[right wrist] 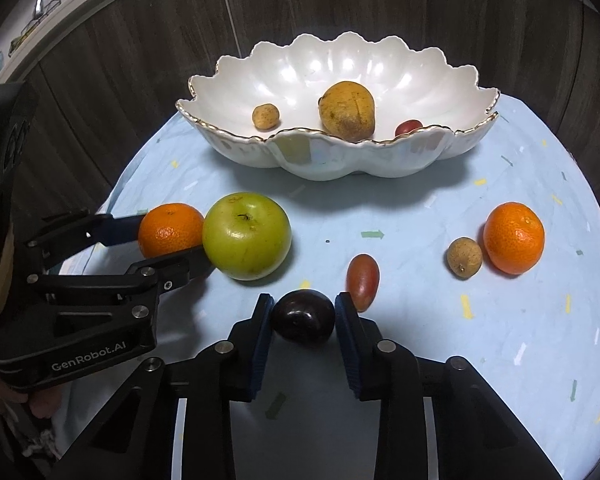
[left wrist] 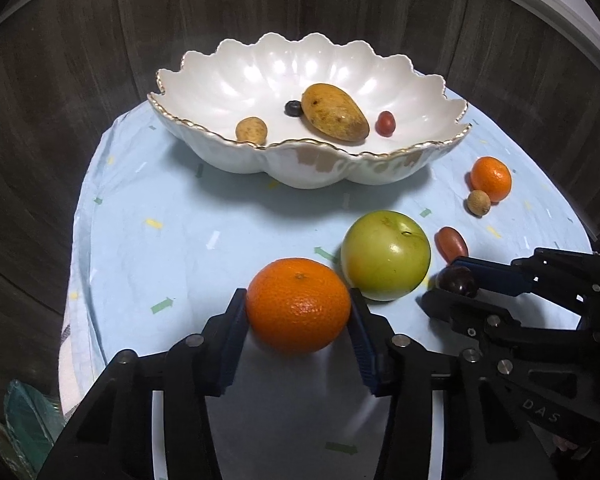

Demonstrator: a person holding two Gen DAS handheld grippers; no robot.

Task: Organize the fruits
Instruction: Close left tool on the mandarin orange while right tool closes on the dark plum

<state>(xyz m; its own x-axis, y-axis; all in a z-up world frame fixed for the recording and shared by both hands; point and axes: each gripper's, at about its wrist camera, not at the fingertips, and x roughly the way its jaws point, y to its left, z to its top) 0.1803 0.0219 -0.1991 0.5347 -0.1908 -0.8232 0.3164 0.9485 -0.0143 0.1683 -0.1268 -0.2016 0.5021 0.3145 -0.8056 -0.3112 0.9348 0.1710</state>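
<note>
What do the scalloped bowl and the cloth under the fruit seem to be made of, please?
The scalloped bowl looks like glazed ceramic or porcelain: pearly white, glossy highlights, gold-trimmed rim. The cloth seems a thin woven fabric, matte pale blue with small printed marks, wrinkling at its edge; the exact fibre cannot be told.

We look down steeply from two wrist cameras, each close above the near edge of the blue cloth (left wrist: 148, 216), both facing the far white bowl (left wrist: 312, 168). Our left view sits left of the green apple (left wrist: 385, 255), with the right gripper (left wrist: 454, 280) at its right edge. Our right view sits further right, with the left gripper (right wrist: 172, 236) at its left. Both views share the bowl, the apple and the cloth between them.
</note>
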